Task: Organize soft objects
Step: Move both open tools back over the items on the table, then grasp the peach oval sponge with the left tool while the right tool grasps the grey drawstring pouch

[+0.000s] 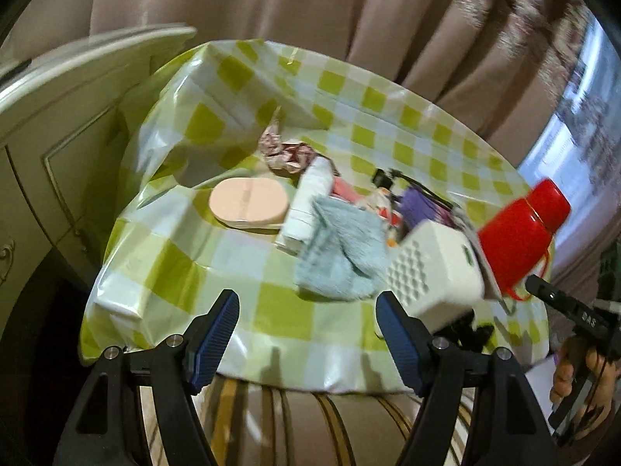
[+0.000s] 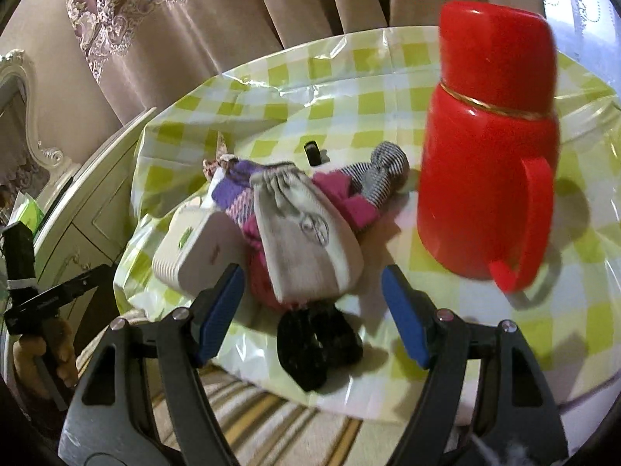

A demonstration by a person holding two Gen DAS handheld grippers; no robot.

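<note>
The left gripper (image 1: 306, 334) hangs wide and empty over the near edge of the table (image 1: 271, 310), which wears a green-and-white checked cloth. Just beyond it lie a pale blue towel (image 1: 341, 248) and a white perforated box (image 1: 434, 268); farther left sits a pink oval sponge (image 1: 248, 204). The right gripper (image 2: 312, 312) is also spread wide, holding nothing, above a black sock (image 2: 314, 345). Past that lies a grey sock (image 2: 306, 233) on a pink and purple heap, with a striped sock (image 2: 382, 173) behind. A red thermos (image 2: 489, 136) stands to the right.
</note>
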